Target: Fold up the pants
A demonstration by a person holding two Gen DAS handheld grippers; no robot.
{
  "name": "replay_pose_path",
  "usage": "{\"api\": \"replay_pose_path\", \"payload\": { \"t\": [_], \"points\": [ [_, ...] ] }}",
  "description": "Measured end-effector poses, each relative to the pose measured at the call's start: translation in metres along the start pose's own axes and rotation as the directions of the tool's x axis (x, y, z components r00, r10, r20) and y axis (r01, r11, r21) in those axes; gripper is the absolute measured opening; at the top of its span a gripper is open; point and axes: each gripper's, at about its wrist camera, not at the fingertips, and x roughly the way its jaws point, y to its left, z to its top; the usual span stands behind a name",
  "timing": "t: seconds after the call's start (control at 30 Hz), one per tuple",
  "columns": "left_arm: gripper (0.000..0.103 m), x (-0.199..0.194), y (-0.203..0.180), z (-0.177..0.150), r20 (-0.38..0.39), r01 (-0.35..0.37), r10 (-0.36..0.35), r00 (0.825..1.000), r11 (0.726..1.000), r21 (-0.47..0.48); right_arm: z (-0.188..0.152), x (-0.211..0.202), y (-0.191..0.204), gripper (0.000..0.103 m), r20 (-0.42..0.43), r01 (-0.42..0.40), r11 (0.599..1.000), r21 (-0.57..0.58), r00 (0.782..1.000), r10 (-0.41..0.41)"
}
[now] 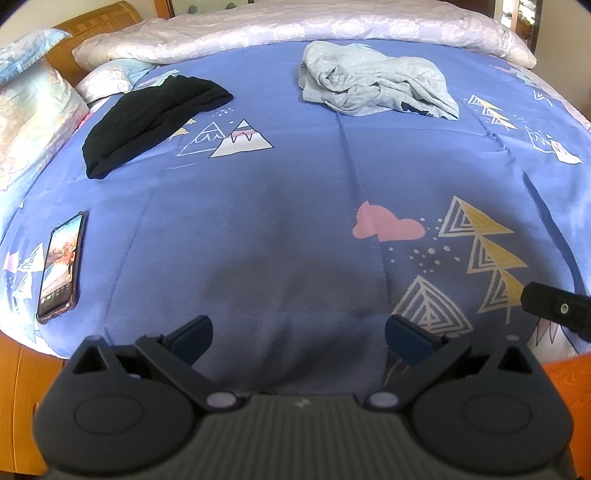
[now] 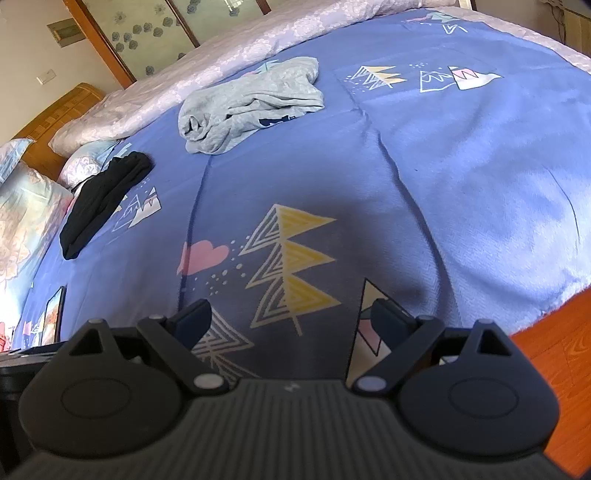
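Crumpled grey pants lie in a heap at the far side of the blue bedspread; they also show in the right wrist view. A folded black garment lies at the far left, also seen in the right wrist view. My left gripper is open and empty, low over the near edge of the bed. My right gripper is open and empty, also near the front edge. Part of the right gripper shows at the right edge of the left wrist view.
A phone with a lit screen lies on the bedspread at the near left. Pillows and a pale quilt line the far and left sides. A wooden headboard stands behind. Orange wooden floor lies beside the bed.
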Motion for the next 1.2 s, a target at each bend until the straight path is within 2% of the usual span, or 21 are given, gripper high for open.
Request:
{"api": "replay_pose_path", "payload": {
  "t": [0.67,0.97,1.03,1.2],
  "points": [
    [0.103,0.0,0.006,-0.001,-0.009,-0.003,0.003,1.0,1.0,-0.022,-0.002,0.0,0.004,0.095,0.008,0.001,1.0,-0.003,1.0,-0.001],
    [0.103,-0.022,0.013,0.01,0.115,-0.071,0.073,0.991,0.997,-0.021,-0.004,-0.005,0.012,0.096,0.038,-0.008,0.998,-0.054,0.999,0.01],
    [0.103,-0.023,0.015,0.011,0.117,-0.071,0.073,0.99,0.997,-0.024,-0.004,-0.007,0.016,0.102,0.051,-0.01,0.997,-0.077,0.999,0.014],
    [0.103,-0.022,0.019,0.012,0.104,-0.081,0.084,0.991,0.996,-0.035,0.003,-0.016,0.017,0.103,0.078,-0.024,0.996,-0.082,0.997,0.03]
  ]
}}
